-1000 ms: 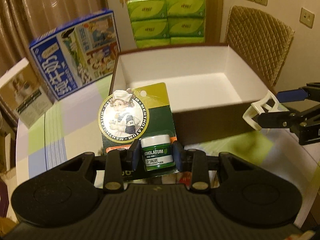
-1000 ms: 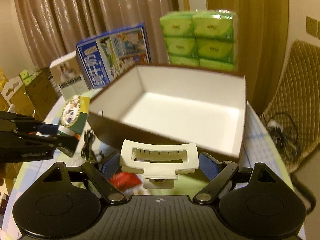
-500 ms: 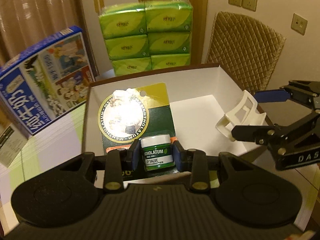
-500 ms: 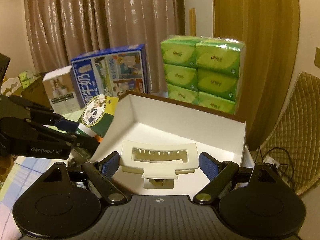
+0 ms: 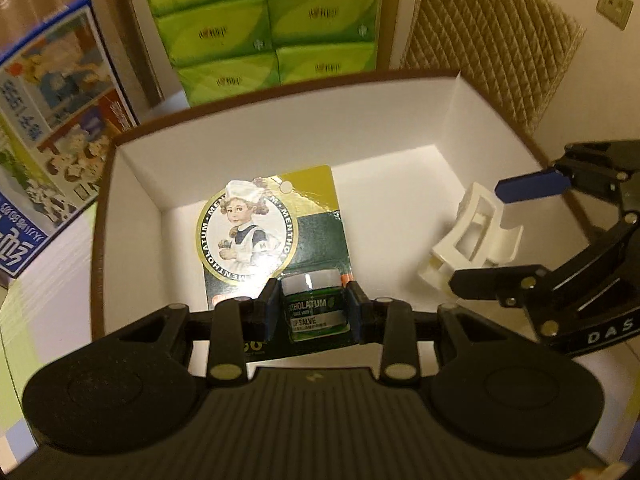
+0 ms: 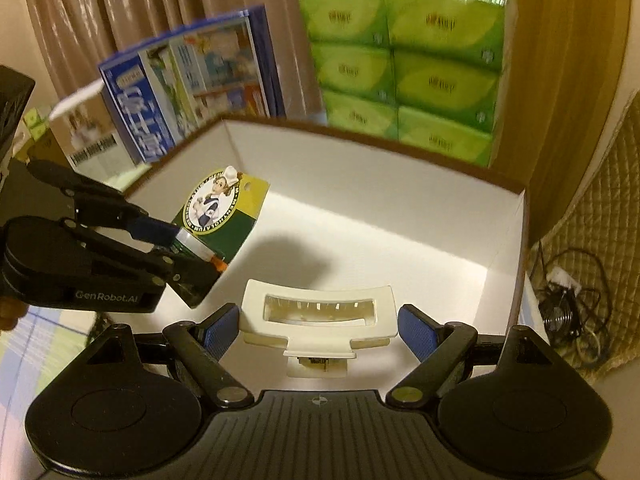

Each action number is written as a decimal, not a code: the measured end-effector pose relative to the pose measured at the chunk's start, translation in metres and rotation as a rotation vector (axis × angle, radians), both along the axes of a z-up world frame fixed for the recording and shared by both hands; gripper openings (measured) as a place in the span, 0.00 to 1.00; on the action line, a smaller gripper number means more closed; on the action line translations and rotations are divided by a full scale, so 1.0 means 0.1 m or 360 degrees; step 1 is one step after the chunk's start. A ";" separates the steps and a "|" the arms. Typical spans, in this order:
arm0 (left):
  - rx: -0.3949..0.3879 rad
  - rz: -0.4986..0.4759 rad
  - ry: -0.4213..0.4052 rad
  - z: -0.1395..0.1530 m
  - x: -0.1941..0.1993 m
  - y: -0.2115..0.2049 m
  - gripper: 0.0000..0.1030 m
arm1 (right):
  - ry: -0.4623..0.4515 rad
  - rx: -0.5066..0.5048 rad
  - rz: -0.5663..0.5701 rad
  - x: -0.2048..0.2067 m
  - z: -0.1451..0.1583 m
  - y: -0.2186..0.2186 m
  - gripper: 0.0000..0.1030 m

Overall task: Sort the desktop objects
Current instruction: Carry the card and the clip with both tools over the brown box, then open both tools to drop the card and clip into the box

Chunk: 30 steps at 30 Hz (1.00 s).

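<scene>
My left gripper is shut on a green Mentholatum lip salve pack, gripping the jar on its card, and holds it above the inside of an open white box with a brown rim. My right gripper is shut on a white hair claw clip and holds it over the right part of the same box. The clip and the right gripper show at the right in the left wrist view. The salve pack and the left gripper show at the left in the right wrist view.
A stack of green tissue packs stands behind the box. A blue milk carton box stands to the left. A quilted chair is at the back right. Cables lie on the floor at the right.
Both grippers have moved forward from in front of the box to above its inside, each still holding its object.
</scene>
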<state>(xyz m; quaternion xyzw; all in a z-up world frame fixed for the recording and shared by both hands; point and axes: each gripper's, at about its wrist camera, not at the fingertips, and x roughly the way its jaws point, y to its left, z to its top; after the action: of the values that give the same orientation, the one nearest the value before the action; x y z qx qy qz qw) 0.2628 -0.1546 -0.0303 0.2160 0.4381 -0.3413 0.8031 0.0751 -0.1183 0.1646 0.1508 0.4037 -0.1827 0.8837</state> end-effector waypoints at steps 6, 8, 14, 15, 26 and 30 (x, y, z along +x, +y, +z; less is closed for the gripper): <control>0.0118 -0.0064 0.0076 -0.18 0.18 -0.10 0.29 | 0.0099 0.0053 0.0076 0.09 -0.12 -0.12 0.81; 0.0150 -0.0070 0.0127 -0.24 0.26 -0.12 0.29 | 0.0131 0.0070 0.0110 0.14 -0.14 -0.15 0.81; 0.0247 -0.0045 0.0282 -0.44 0.48 -0.15 0.29 | 0.0241 0.0080 0.0219 0.30 -0.24 -0.17 0.81; 0.0269 -0.0038 0.0288 -0.46 0.50 -0.15 0.29 | 0.0257 0.0089 0.0227 0.31 -0.26 -0.18 0.81; 0.0312 -0.0072 0.0313 -0.50 0.55 -0.11 0.38 | 0.0325 0.0136 0.0258 0.41 -0.34 -0.24 0.81; 0.0346 -0.0072 0.0313 -0.49 0.55 -0.13 0.45 | 0.0346 0.0126 0.0290 0.44 -0.35 -0.21 0.81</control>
<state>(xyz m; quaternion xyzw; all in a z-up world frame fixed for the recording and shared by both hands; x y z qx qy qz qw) 0.3175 -0.1672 -0.0793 0.2769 0.5442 -0.3293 0.7202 0.1195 -0.1390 0.1292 0.1275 0.5159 -0.1009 0.8411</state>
